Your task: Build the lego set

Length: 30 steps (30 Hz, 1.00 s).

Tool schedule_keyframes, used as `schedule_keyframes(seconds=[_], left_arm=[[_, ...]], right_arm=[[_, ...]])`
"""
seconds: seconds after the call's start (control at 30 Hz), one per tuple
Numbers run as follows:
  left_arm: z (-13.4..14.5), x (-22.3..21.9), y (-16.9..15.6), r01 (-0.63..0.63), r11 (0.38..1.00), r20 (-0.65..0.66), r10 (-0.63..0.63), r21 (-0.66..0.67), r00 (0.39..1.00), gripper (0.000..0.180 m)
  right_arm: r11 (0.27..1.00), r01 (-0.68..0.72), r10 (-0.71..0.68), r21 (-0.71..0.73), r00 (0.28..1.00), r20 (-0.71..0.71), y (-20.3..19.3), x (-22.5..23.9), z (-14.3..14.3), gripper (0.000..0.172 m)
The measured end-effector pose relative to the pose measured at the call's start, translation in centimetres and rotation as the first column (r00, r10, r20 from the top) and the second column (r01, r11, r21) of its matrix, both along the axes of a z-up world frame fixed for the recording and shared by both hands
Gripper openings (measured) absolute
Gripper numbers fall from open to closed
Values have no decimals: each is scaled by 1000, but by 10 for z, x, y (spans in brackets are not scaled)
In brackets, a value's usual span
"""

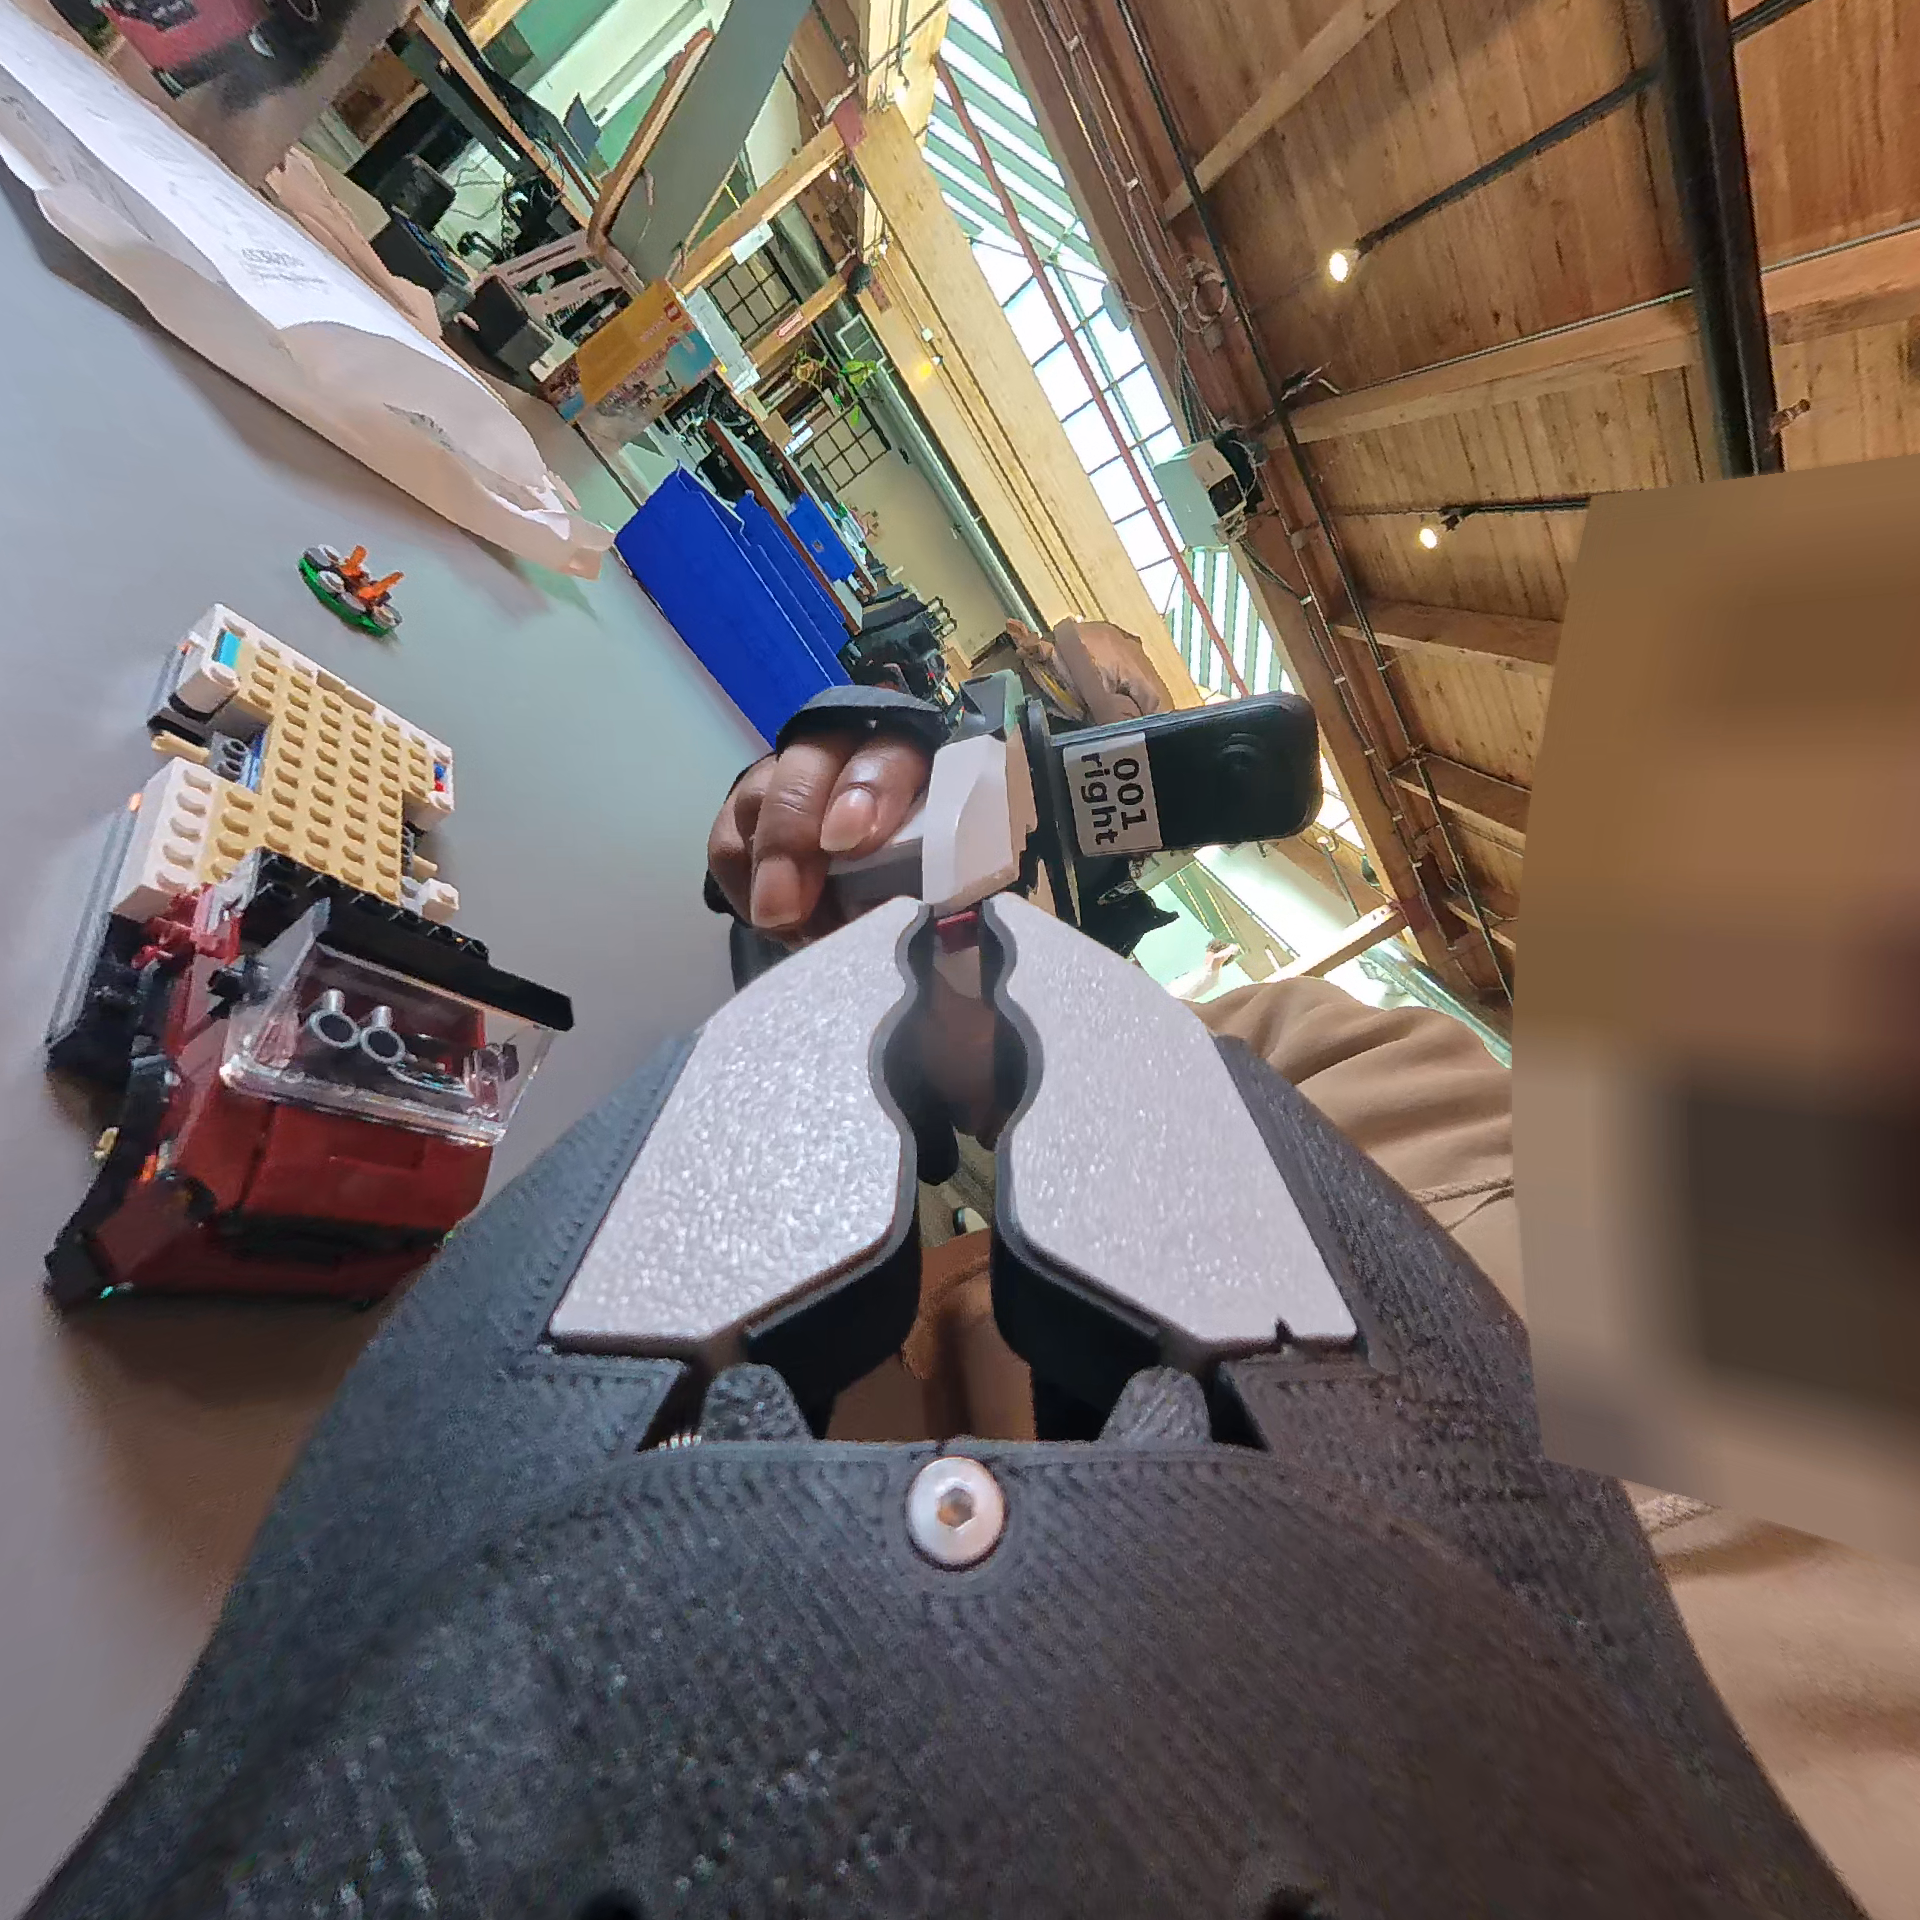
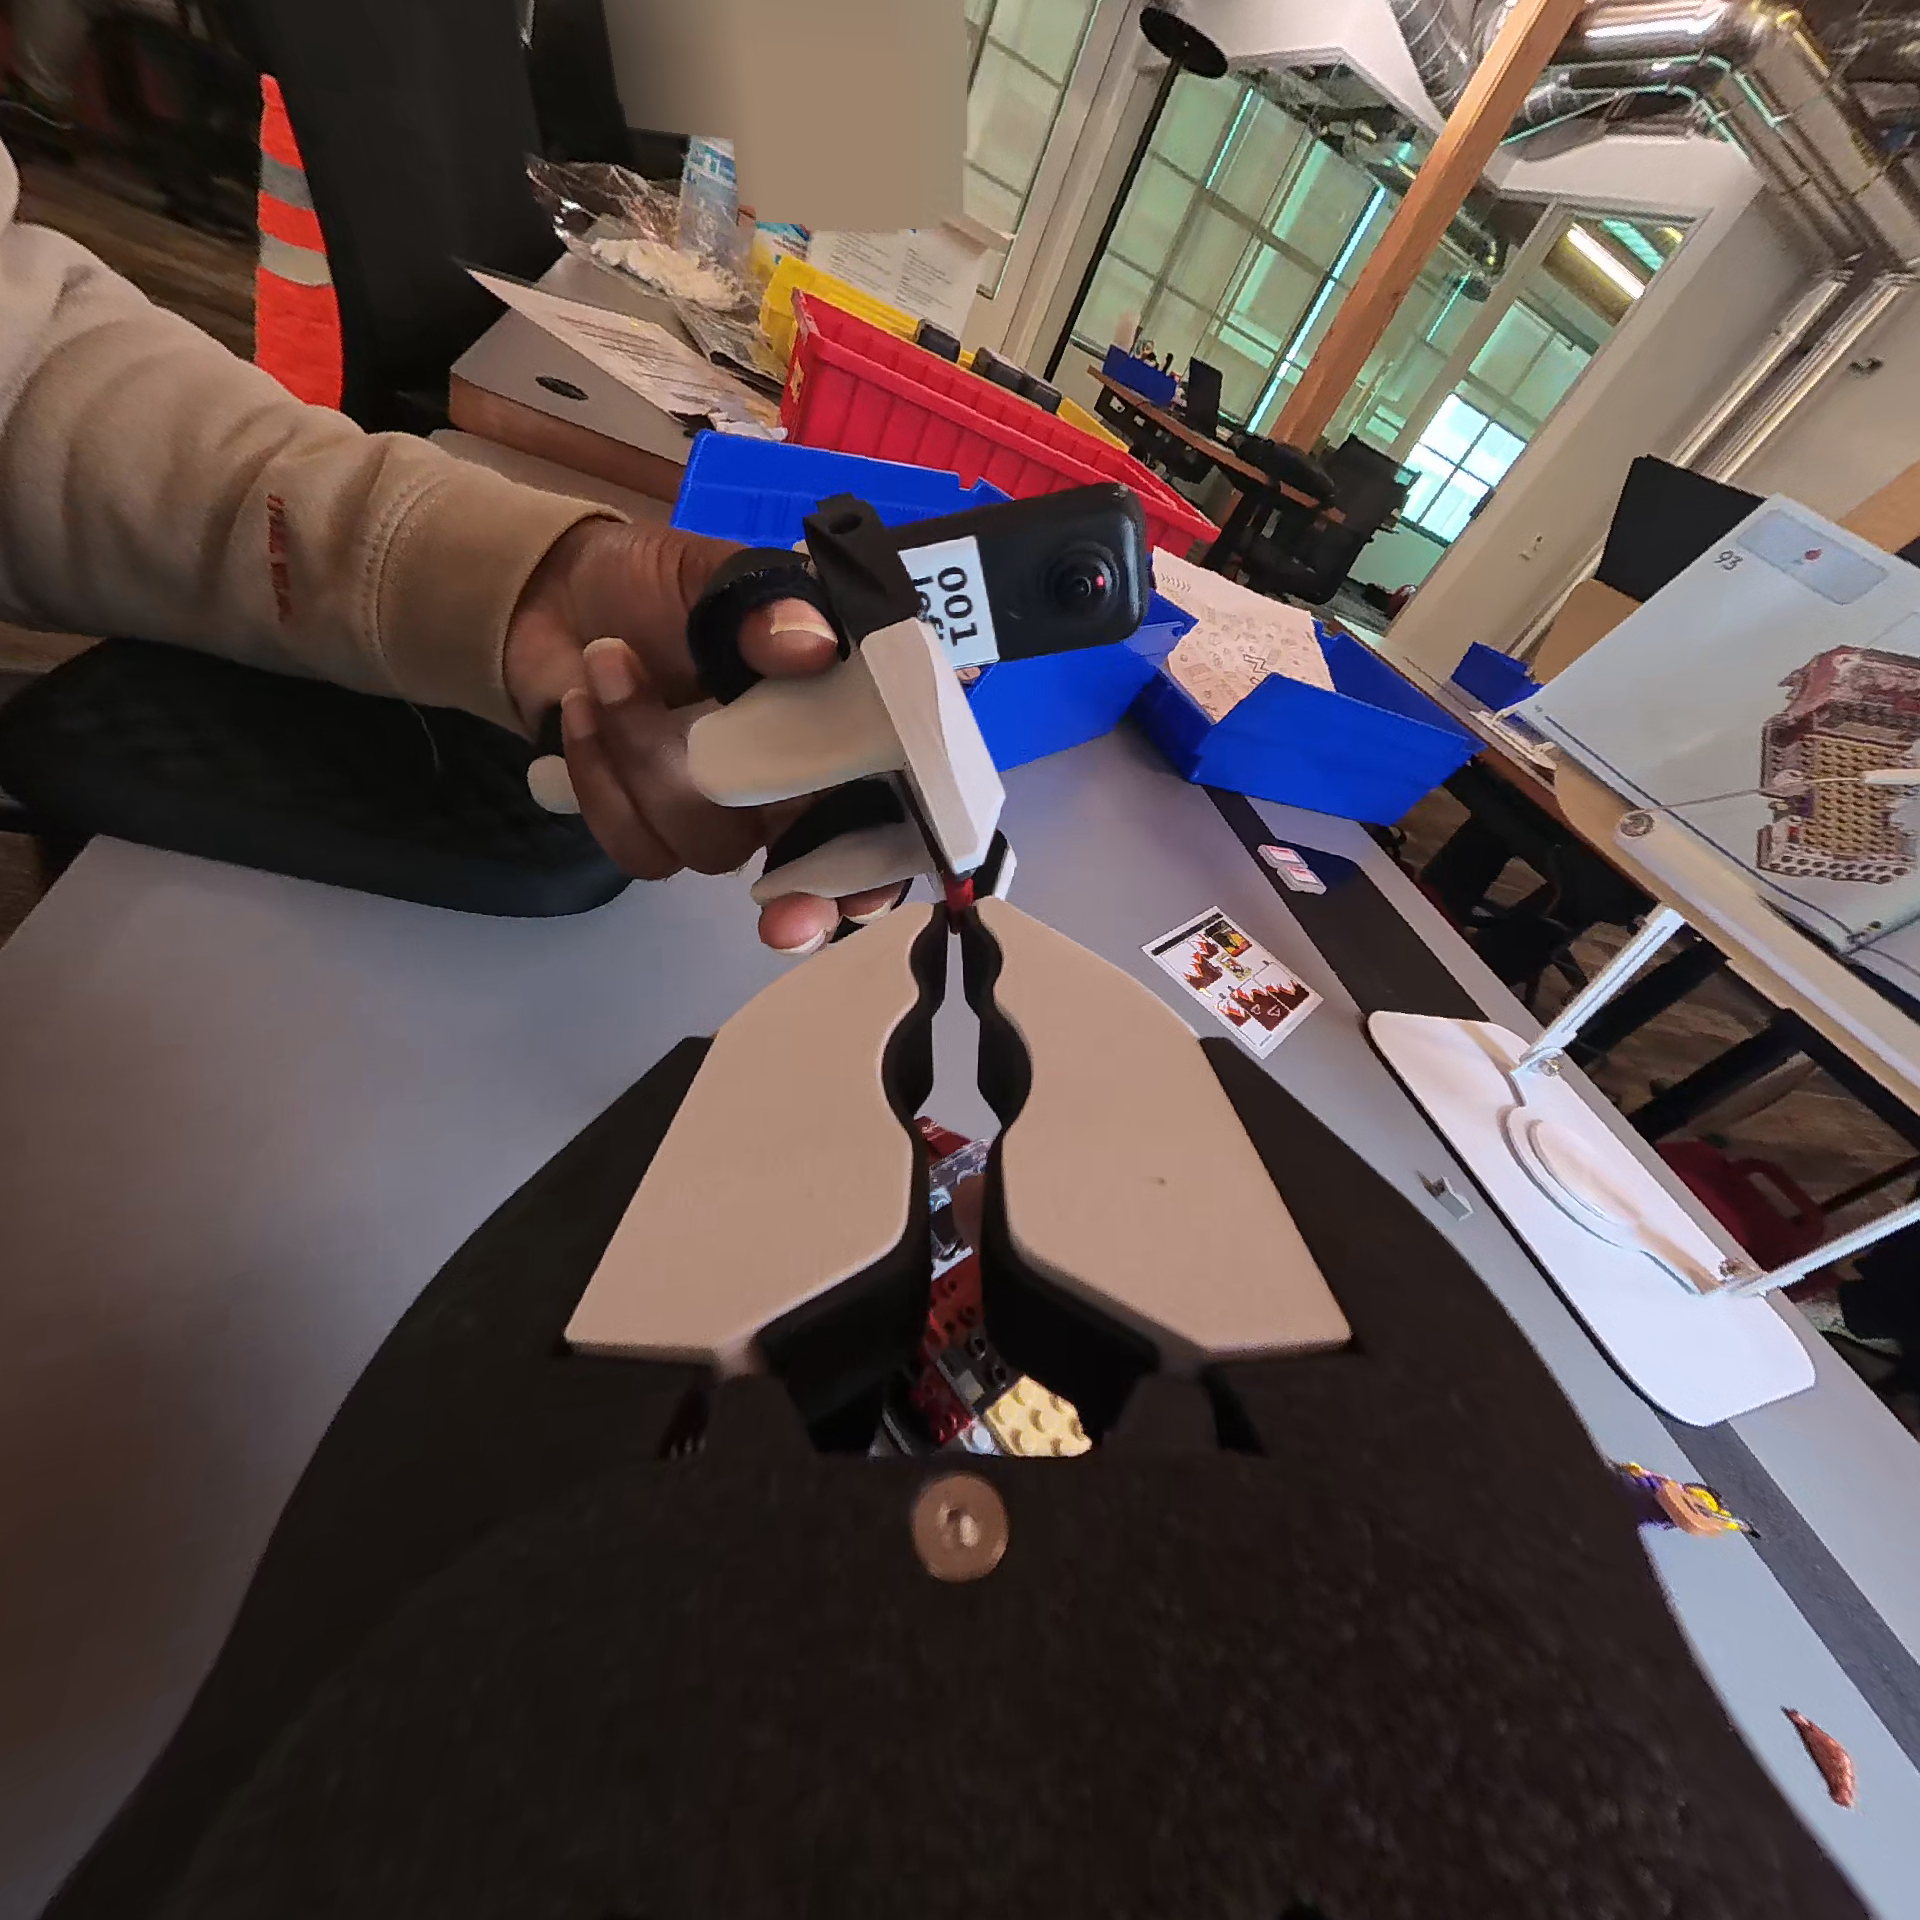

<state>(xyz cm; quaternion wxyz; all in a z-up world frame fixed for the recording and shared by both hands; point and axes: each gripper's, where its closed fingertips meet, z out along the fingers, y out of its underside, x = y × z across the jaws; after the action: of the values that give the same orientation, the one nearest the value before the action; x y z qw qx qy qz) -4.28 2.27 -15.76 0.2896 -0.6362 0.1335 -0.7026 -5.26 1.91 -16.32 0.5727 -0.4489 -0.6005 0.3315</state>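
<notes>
Both tongs meet tip to tip above the grey bench (image 2: 312,1091), each pinching one small red piece (image 2: 961,896) — the left tongs (image 1: 954,920) narrow on it, the right tongs (image 2: 958,920) nearly shut, seemingly on the same piece. One red brick model (image 1: 281,1049) sits left — three blue bins (image 2: 1309,727) line the far edge.
</notes>
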Motion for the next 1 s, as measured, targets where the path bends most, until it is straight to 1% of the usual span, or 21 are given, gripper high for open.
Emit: schedule_keyframes(seconds=[0.1,0.17,0.23,0.27,0.33,0.4,0.43,0.5,0.57,0.63,0.7,0.83,0.93,1.0], left_arm=[[2,-3,5,-54,998,12,53,41,999,7],[4,-6,9,-89,993,8,89,79,996,14],[1,-6,10,-106,988,-30,111,114,993,19],[2,-4,9,-104,986,-37,110,130,993,17],[5,-4,7,-110,983,-35,116,148,993,3],[3,-4,10,-132,974,-69,147,184,987,0],[3,-5,10,-139,971,-72,156,194,985,3],[5,-6,9,-132,969,-63,148,207,987,16],[6,-7,9,-136,967,-56,152,217,987,18],[4,-4,9,-130,963,-82,153,237,985,18],[7,0,6,-114,959,-80,139,259,987,7],[8,-8,10,-177,937,-98,215,302,972,0],[11,-9,6,-174,939,-73,204,296,976,10],[12,-6,4,-166,934,-81,201,316,976,12]], right_arm=[[1000,19,-19,-3,1000,-14,3,0,1,2],[999,40,-40,13,999,-32,6,1,3,2],[998,54,-53,23,997,-53,7,1,6,2],[998,59,-57,30,997,-58,7,1,6,2],[996,74,-71,57,996,-62,8,0,6,2],[993,84,-78,79,995,-67,7,0,6,2],[991,97,-90,95,993,-74,8,0,7,2],[985,120,-111,122,991,-81,10,0,8,2],[983,136,-125,124,987,-99,12,1,11,2],[982,142,-130,127,986,-102,13,1,12,2],[976,156,-141,149,984,-108,13,0,13,2],[974,173,-153,144,978,-139,13,-1,18,2],[971,179,-157,162,978,-140,10,-2,18,3],[970,175,-151,169,978,-146,8,-2,19,3]])
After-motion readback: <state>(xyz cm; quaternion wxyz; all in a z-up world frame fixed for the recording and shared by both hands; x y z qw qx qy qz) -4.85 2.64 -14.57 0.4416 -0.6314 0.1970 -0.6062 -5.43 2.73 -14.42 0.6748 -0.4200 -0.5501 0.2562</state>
